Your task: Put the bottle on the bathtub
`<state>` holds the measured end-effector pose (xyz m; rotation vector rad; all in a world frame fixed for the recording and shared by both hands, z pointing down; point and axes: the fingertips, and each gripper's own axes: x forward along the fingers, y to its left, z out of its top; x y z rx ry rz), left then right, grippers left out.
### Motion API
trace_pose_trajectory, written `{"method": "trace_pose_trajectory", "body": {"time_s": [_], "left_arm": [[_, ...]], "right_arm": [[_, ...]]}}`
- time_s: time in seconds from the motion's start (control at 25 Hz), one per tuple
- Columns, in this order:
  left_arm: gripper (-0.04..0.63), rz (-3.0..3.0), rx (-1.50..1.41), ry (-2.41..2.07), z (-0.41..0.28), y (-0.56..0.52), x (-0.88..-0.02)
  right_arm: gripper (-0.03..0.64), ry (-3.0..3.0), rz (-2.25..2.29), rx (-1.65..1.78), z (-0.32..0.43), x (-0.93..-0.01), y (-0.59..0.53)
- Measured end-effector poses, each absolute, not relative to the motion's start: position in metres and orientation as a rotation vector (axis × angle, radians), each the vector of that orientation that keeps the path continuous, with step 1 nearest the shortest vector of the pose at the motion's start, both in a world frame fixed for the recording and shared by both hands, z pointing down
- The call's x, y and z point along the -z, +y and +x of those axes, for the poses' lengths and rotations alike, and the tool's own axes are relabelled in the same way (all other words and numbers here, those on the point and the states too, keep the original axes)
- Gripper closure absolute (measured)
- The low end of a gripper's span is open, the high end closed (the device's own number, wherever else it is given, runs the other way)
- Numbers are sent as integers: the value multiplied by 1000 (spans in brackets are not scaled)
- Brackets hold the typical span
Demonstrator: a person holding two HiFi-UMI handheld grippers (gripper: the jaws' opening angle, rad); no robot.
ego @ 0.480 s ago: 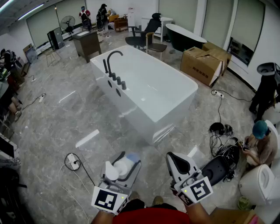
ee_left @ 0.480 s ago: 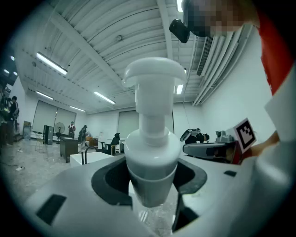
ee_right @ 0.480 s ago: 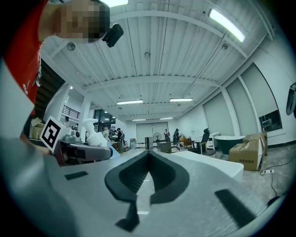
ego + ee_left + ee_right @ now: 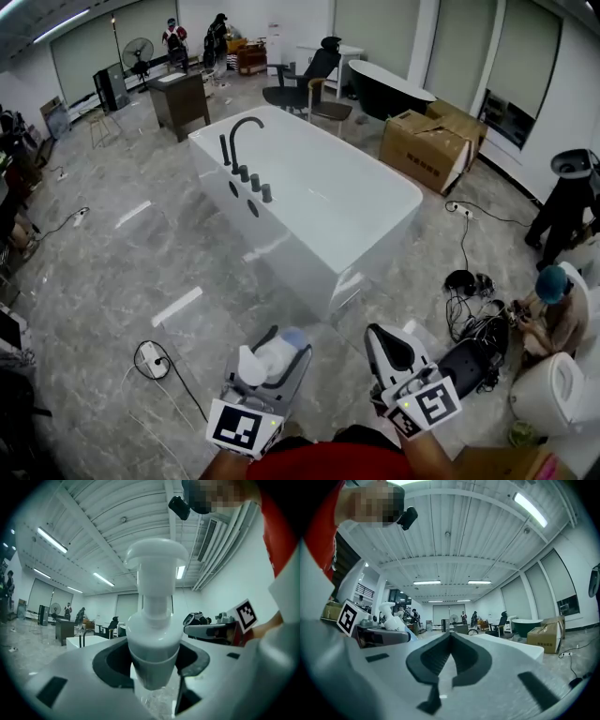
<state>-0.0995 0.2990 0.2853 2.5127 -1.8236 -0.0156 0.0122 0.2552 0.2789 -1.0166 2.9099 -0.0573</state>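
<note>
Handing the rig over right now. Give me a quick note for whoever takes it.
Left gripper: shut on the pump bottle, which stands upright between the jaws with its pump head on top.
Right gripper: shut and empty, held beside the left one.
The white bathtub stands ahead across the floor, with the black faucet on its left rim. Both grippers are short of it.
Done: the bottle is in hand.
Left: carry it to the tub, set it upright on a flat stretch of the rim, probably clear of the faucet, then open the left jaws and back off.
</note>
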Motion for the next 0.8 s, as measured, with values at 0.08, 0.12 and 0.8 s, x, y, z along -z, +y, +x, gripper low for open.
{"method": "trace_pose_trajectory", "body": {"time_s": [0.08, 0.12, 0.8], "left_arm": [[365, 2530, 23, -1808, -105, 293, -285], [365, 2536, 28, -1807, -109, 288, -284], [365, 2502, -150, -1794, -115, 98, -332]], "right_arm": [[612, 2908, -1041, 43, 8, -278, 253], [612, 2909, -1051, 36, 6, -278, 251], [612, 2923, -1076, 32, 2, -318, 67]]}}
